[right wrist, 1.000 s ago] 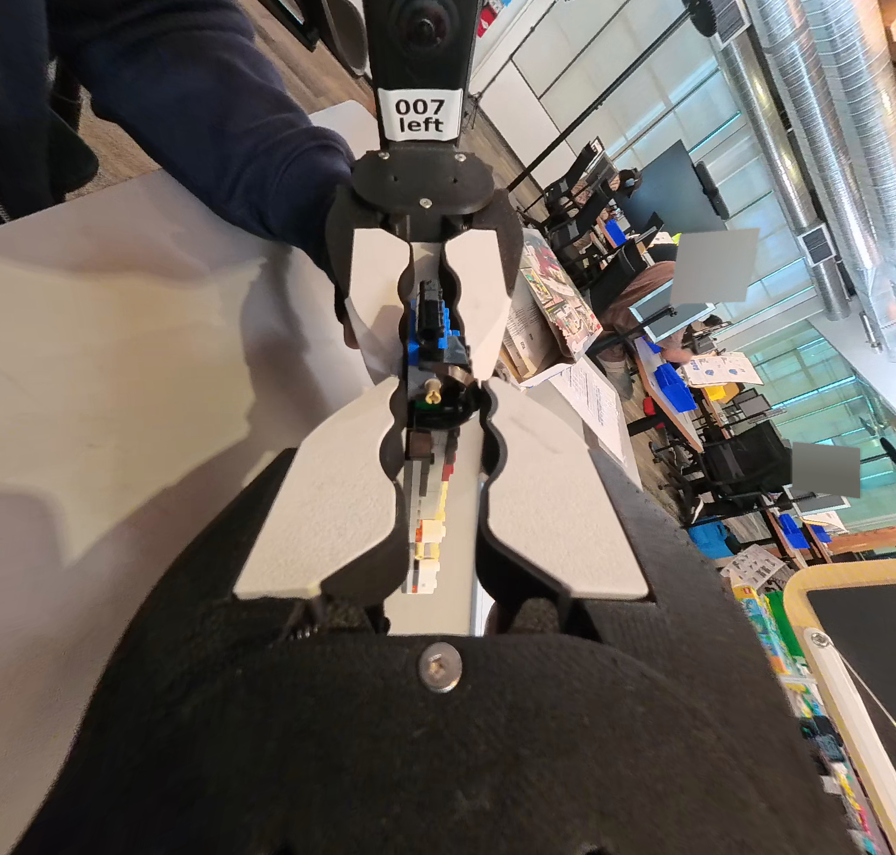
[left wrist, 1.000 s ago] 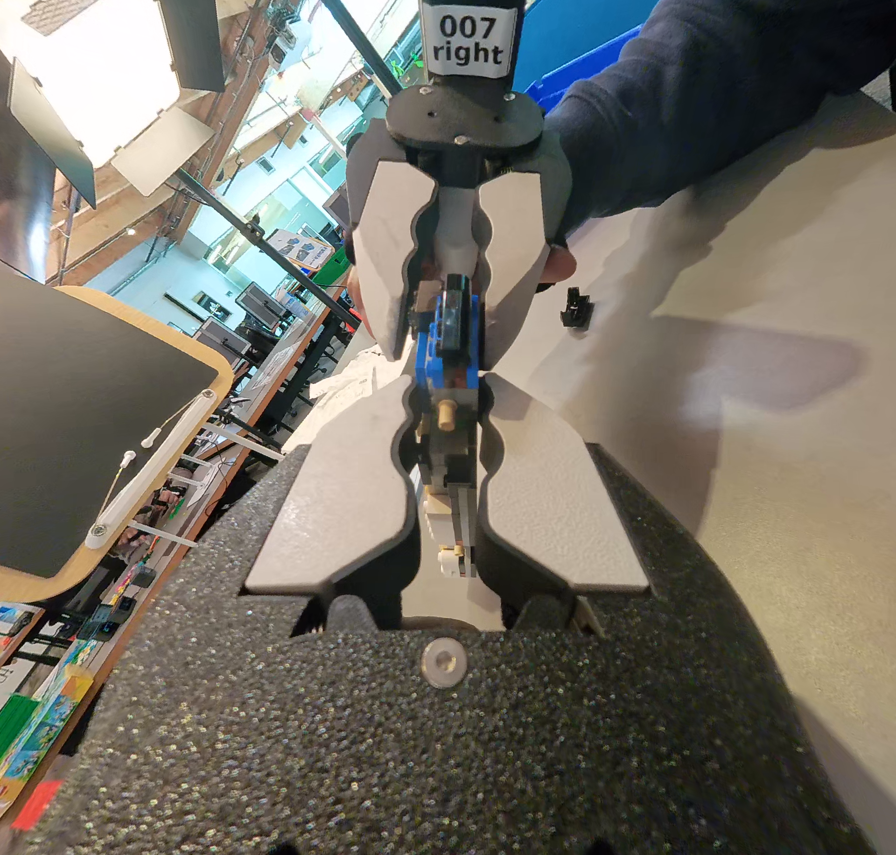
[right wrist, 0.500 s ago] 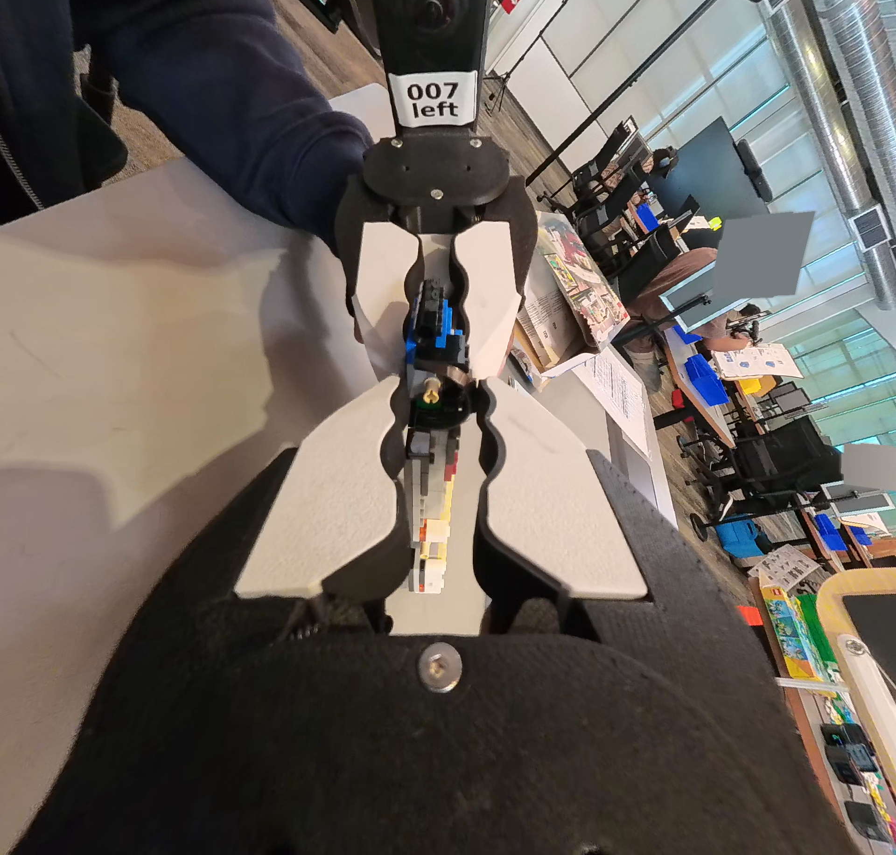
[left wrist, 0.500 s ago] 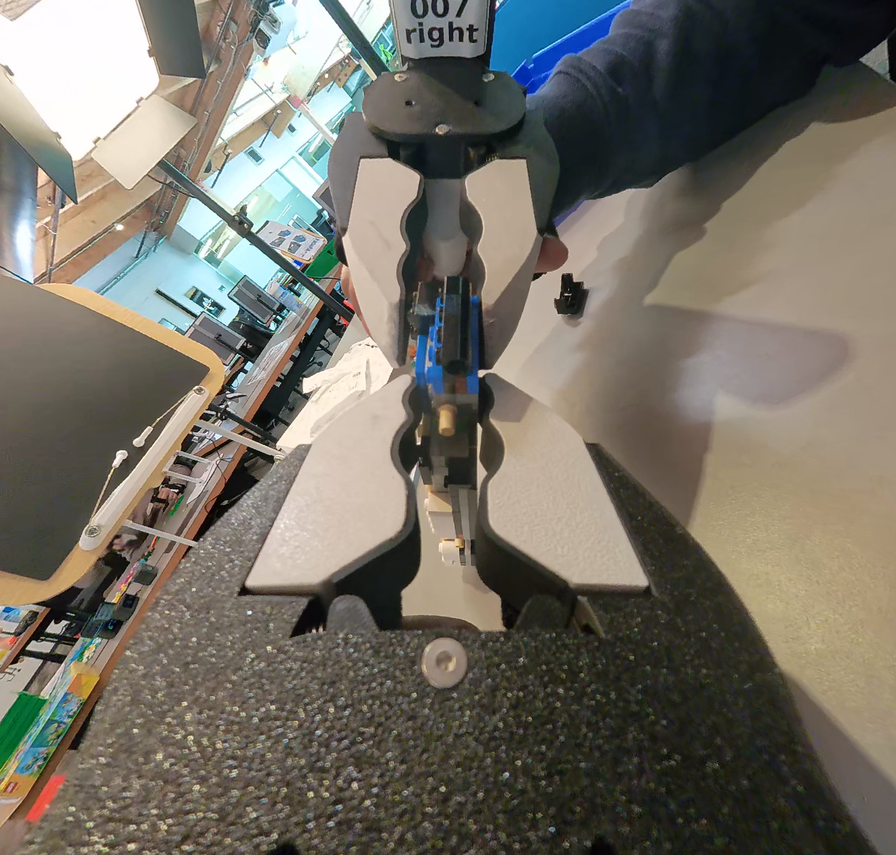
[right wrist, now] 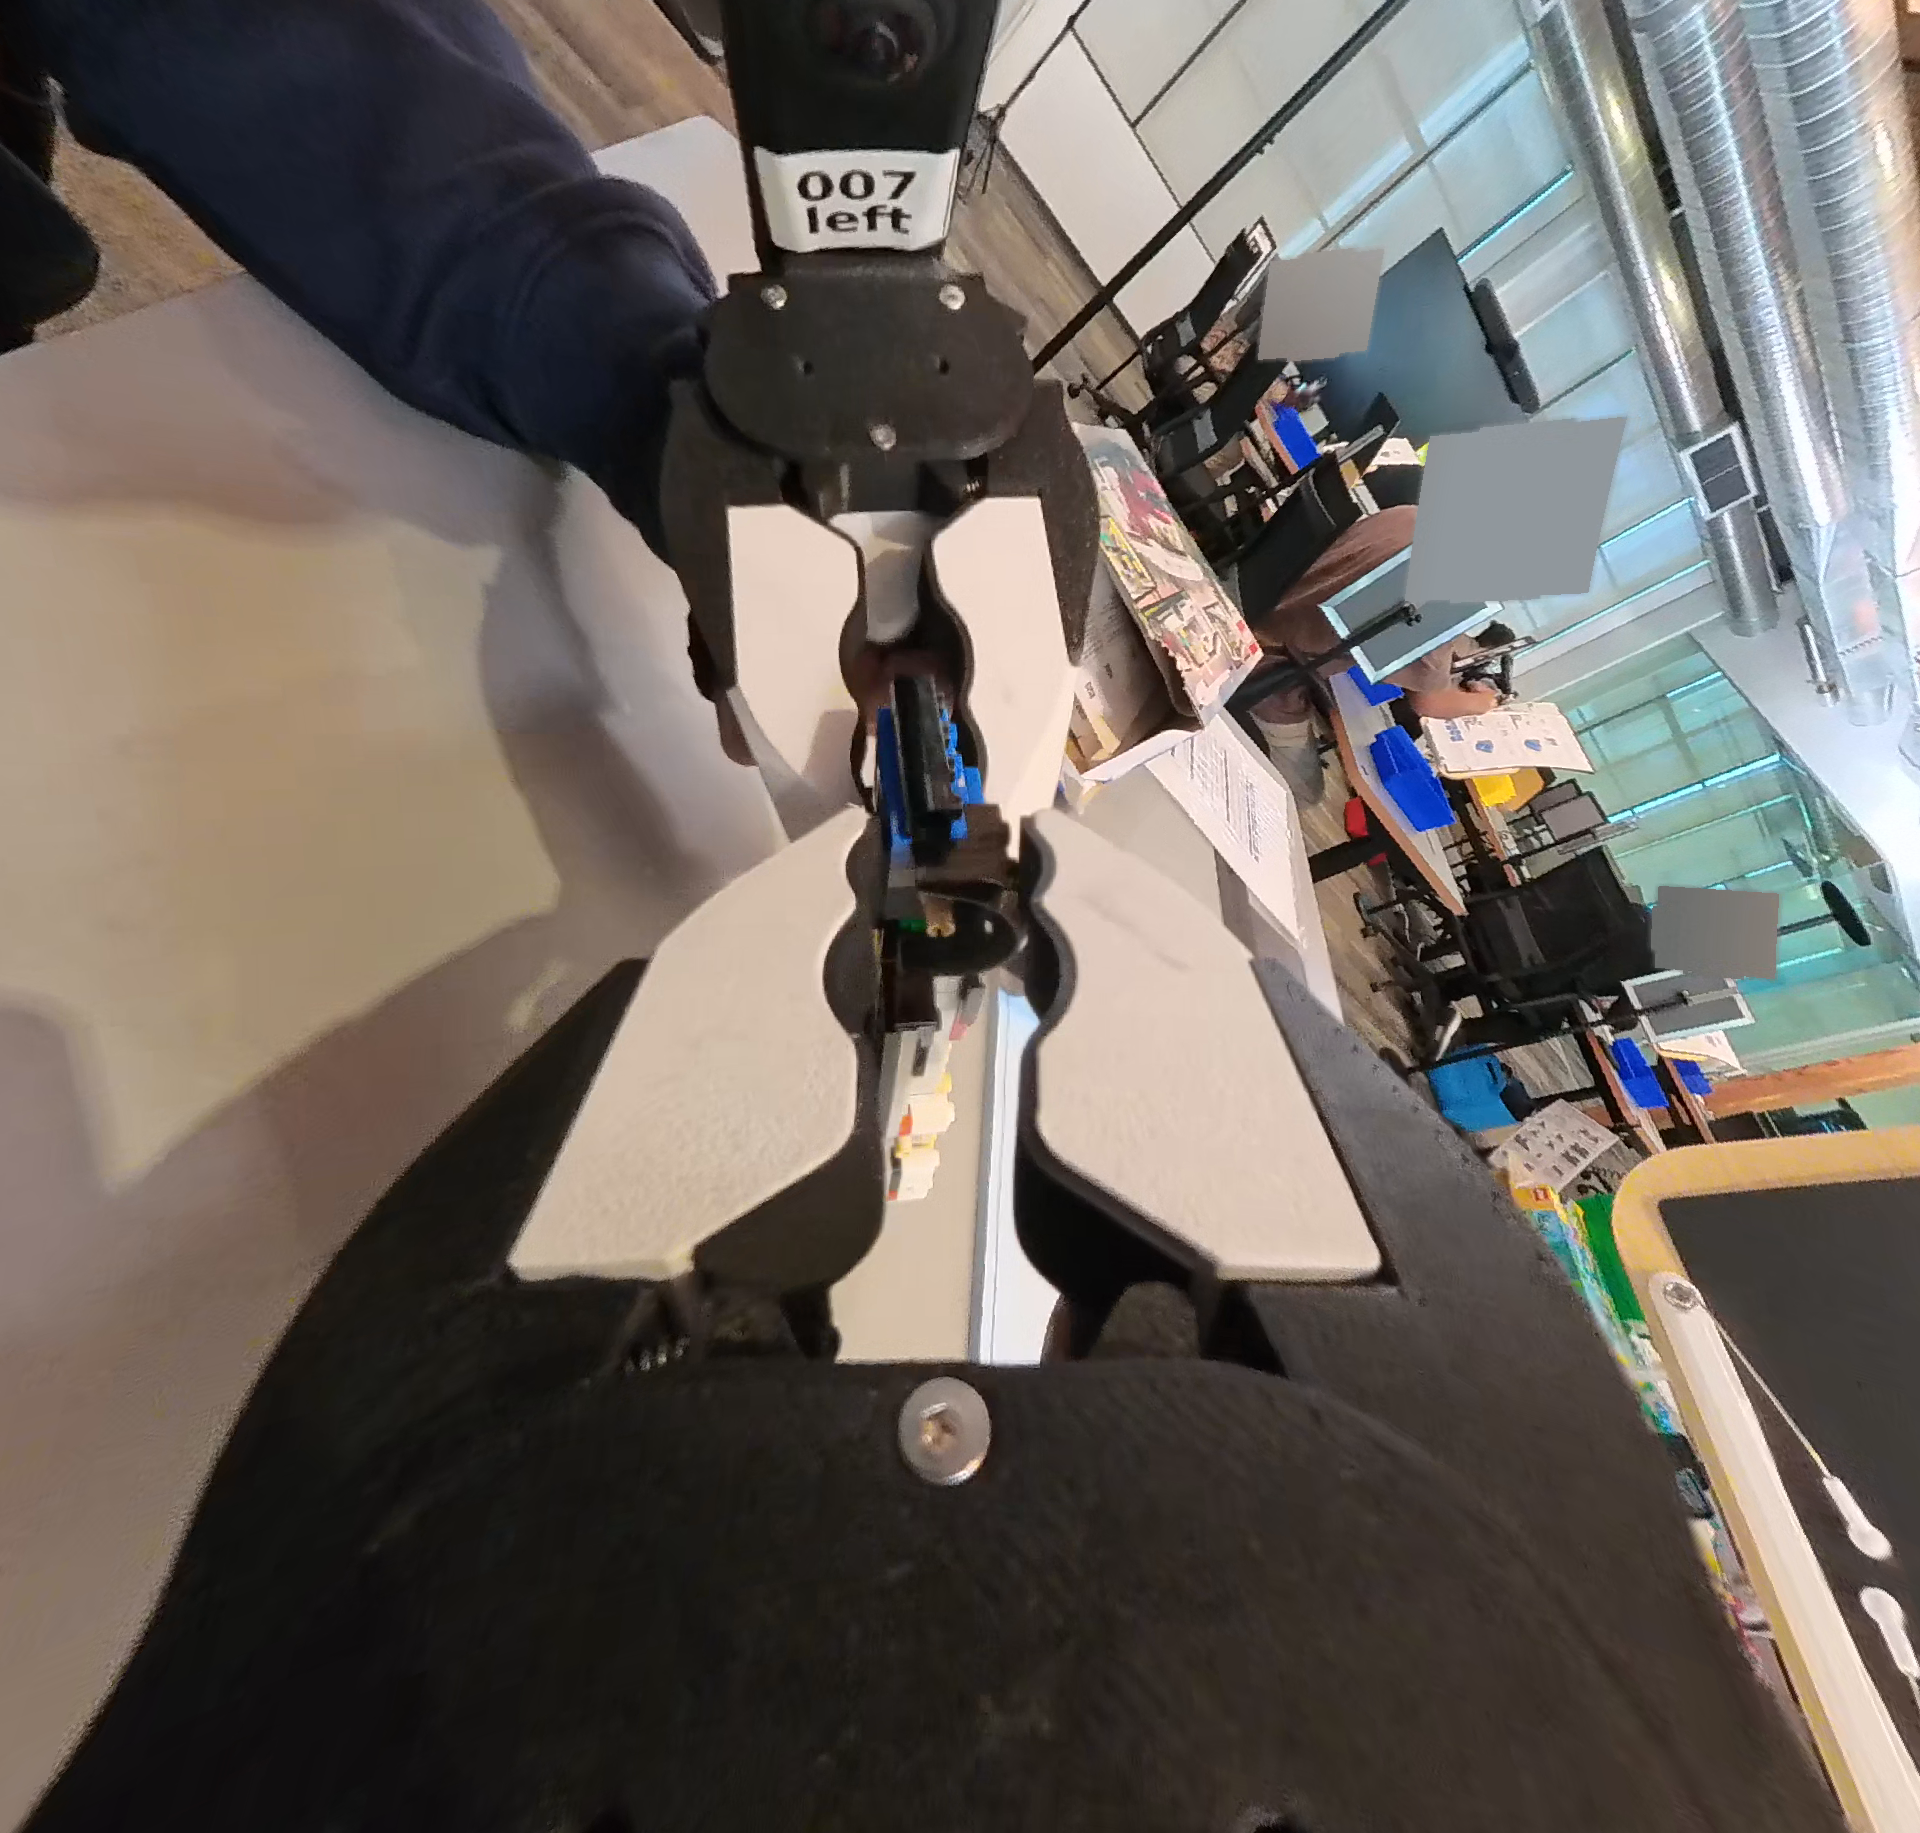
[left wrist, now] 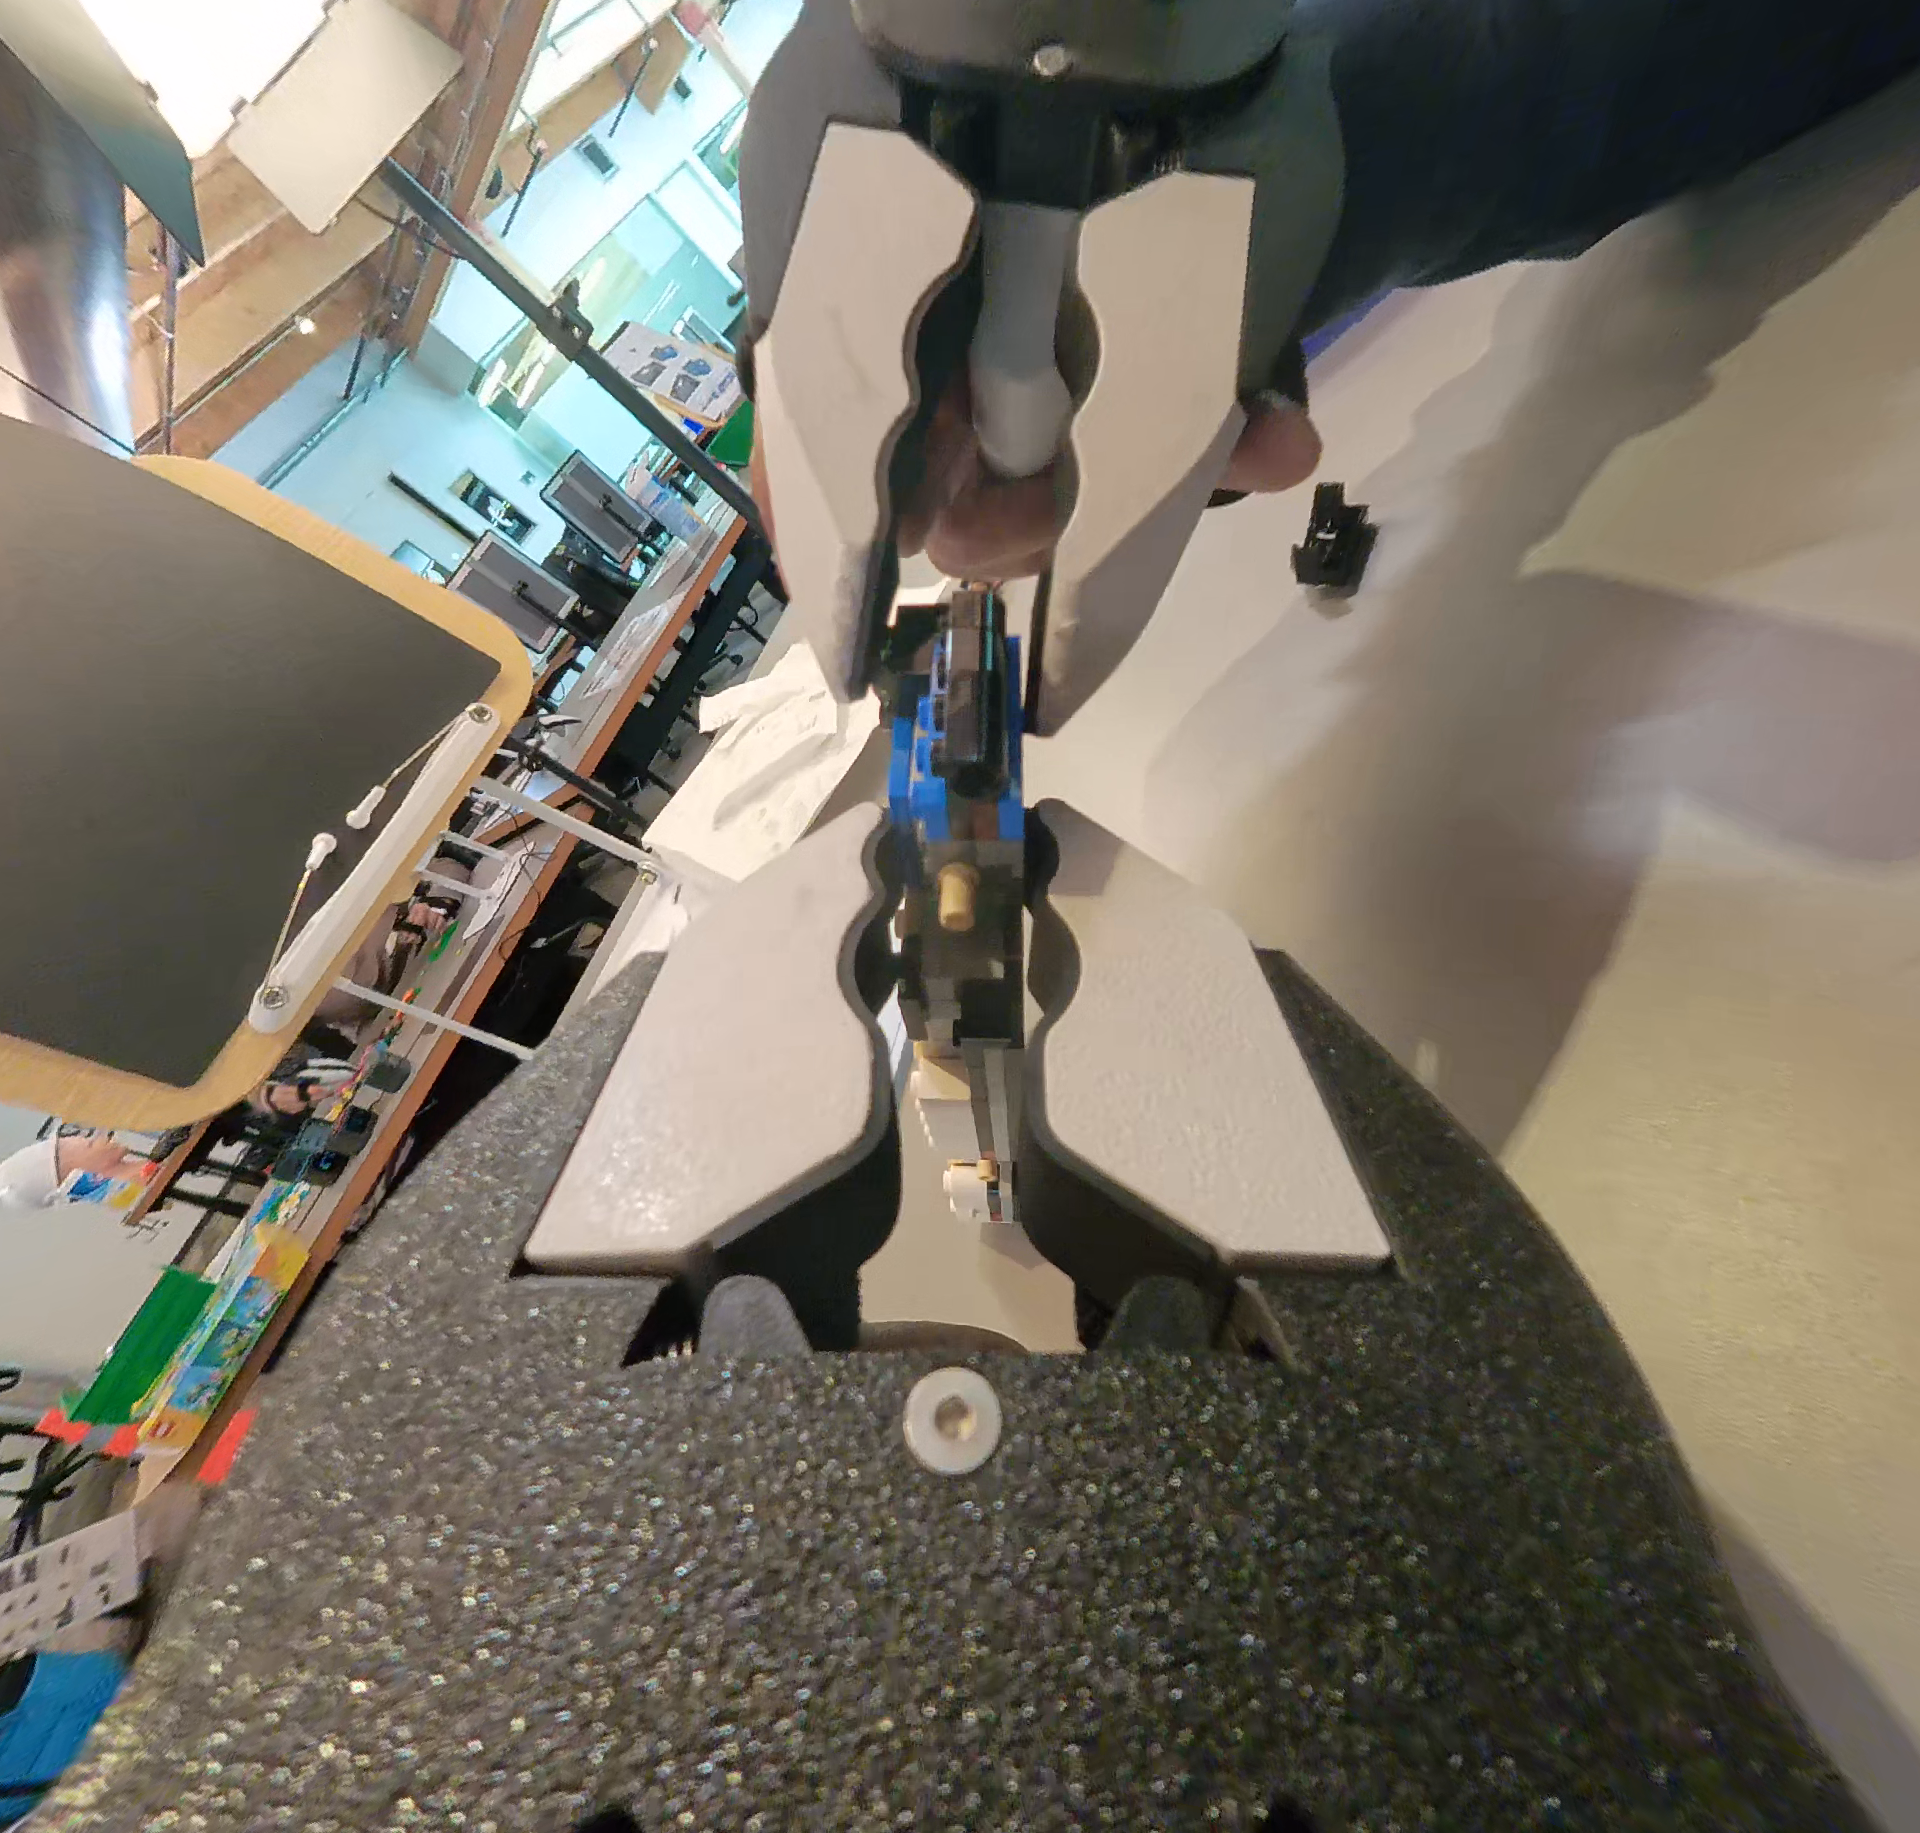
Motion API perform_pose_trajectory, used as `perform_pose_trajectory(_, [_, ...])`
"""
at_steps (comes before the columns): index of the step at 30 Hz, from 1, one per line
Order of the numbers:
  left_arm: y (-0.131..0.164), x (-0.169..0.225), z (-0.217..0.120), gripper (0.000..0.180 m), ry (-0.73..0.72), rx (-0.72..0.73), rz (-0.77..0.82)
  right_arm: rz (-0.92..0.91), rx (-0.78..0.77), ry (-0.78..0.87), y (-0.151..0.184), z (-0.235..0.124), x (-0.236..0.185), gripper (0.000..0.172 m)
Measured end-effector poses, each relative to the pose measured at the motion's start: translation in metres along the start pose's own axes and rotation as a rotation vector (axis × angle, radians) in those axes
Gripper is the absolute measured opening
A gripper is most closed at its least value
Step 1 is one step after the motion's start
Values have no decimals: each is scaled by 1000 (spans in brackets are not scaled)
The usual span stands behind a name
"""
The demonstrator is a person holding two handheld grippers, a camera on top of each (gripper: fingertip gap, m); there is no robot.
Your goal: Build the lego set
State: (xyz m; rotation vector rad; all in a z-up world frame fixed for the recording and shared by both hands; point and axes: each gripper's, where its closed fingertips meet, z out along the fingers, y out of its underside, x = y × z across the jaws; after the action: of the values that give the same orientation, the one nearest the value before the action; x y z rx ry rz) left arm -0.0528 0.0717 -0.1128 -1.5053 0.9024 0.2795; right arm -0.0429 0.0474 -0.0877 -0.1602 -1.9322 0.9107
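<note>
in the left wrist view, the left gripper point(left wrist: 956, 827) is seen clenched on a brick model point(left wrist: 961, 910) of blue, grey and black pieces, with both pads pressed against its sides. straight ahead of the jaws, the right gripper point(left wrist: 951, 713) is closed on the far, blue end of the same model. a small black piece point(left wrist: 1332, 547) lies on the table point(left wrist: 1662, 848), right of the jaws and well apart.

in the right wrist view, the right gripper point(right wrist: 945, 838) is seen grasping the model point(right wrist: 925, 817) at a dark block, and the left gripper point(right wrist: 914, 786) faces it, shut on the blue part. the model is held between both, above the table point(right wrist: 260, 744). papers point(right wrist: 1236, 796) lie right of the jaws.
</note>
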Motion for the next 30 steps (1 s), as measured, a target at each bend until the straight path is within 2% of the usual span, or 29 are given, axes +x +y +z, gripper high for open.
perform_pose_trajectory(11, [6, 1, 3, 22, -9, -61, 54, -30, -48, -35, 8, 2, -3, 23])
perform_pose_trajectory(22, [9, 1, 5, 22, -41, -133, 174, -119, -103, -64, 13, 1, -7, 22])
perform_pose_trajectory(26, [13, -2, 6, 22, -76, -153, 204, -139, -135, -27, 18, 3, -5, 22])
perform_pose_trajectory(30, [11, -2, 5, 22, -103, -143, 259, -129, -181, 19, 27, 1, -2, 39])
